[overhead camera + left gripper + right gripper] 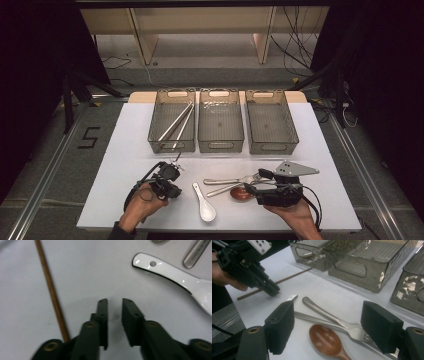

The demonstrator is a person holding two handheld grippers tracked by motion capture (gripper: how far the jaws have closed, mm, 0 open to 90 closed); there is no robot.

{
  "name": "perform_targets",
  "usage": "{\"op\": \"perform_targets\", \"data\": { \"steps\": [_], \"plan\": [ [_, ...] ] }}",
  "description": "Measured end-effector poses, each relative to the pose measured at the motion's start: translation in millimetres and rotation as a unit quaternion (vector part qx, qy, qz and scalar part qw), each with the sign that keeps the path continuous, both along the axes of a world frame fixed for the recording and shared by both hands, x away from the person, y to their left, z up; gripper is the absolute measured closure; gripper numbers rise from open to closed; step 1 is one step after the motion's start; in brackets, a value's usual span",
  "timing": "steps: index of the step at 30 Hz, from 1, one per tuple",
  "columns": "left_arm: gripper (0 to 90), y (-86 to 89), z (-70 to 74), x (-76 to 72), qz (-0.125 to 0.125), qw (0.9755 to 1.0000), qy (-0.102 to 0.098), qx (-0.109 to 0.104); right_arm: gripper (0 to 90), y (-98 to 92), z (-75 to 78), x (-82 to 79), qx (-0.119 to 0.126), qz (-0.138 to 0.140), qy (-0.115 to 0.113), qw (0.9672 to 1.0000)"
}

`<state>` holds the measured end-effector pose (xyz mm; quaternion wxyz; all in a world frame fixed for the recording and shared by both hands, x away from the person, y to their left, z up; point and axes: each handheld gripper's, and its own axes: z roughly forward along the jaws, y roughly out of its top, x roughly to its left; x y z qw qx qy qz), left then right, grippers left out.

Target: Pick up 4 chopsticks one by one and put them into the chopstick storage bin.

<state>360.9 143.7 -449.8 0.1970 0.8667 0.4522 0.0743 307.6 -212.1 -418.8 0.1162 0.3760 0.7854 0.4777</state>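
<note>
Start with the writing: a dark figure "5" (89, 137) is marked on the grey floor left of the table, and that is all there is to read; the bins and cutlery show no brand or label. Your left gripper (115, 305) points down at the bare white table (320, 145), its jaws a narrow gap apart with nothing between the pads, touching nothing. Just to its left lies a thin brown chopstick (51, 289), apart from the jaw, running away toward the far side. To its right you have the white ceramic spoon (175, 276), a small hole in its handle end, also untouched. From above, that spoon (205, 202) sits near the table's near edge, between your two hands. Your right gripper (332, 326) stands wide open, jaws well apart, hanging over the cutlery pile: two metal forks (329, 318) lying side by side and a brown wooden spoon (327, 341) just near of them, its bowl between your jaws in the right gripper view but not pinched. Farther back, three smoky clear bins (221, 125) stand in a row; the left one holds a pair of pale chopsticks (177, 122) lying crosswise.
</note>
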Motion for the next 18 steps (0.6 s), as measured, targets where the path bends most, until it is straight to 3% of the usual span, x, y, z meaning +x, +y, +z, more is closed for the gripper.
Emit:
{"op": "perform_targets", "data": {
  "steps": [1, 2, 3, 6, 10, 18],
  "plan": [
    [57.5, 8.3, 3.8, 2.9, 0.023, 0.9996, -0.015, 0.004, 28.0, -0.2, 0.4, -0.2, 0.001, 0.000, 0.000, 1.0000],
    [55.6, 22.7, 7.5, 8.0, 0.048, 0.9986, -0.020, 0.009, 28.0, -0.5, 0.5, -0.4, 0.001, 0.000, -0.002, 1.0000],
    [55.0, 31.7, 8.8, 10.3, 0.058, 0.9982, -0.011, 0.007, 27.9, -0.9, 0.7, -0.7, 0.002, -0.001, -0.001, 1.0000],
    [52.6, 43.5, 8.8, 11.5, 0.057, 0.9983, 0.014, 0.003, 28.0, -1.5, -0.9, 1.0, 0.001, -0.002, 0.002, 1.0000],
    [50.7, 41.2, 3.9, 11.6, 0.048, 0.9980, 0.038, 0.012, 28.0, 0.8, -0.7, 1.3, 0.000, 0.001, 0.002, 1.0000],
    [53.9, 30.8, -4.1, 10.1, 0.035, 0.9971, 0.059, 0.032, 28.0, -1.1, 0.3, 1.0, 0.002, -0.001, 0.000, 1.0000]
  ]
}}
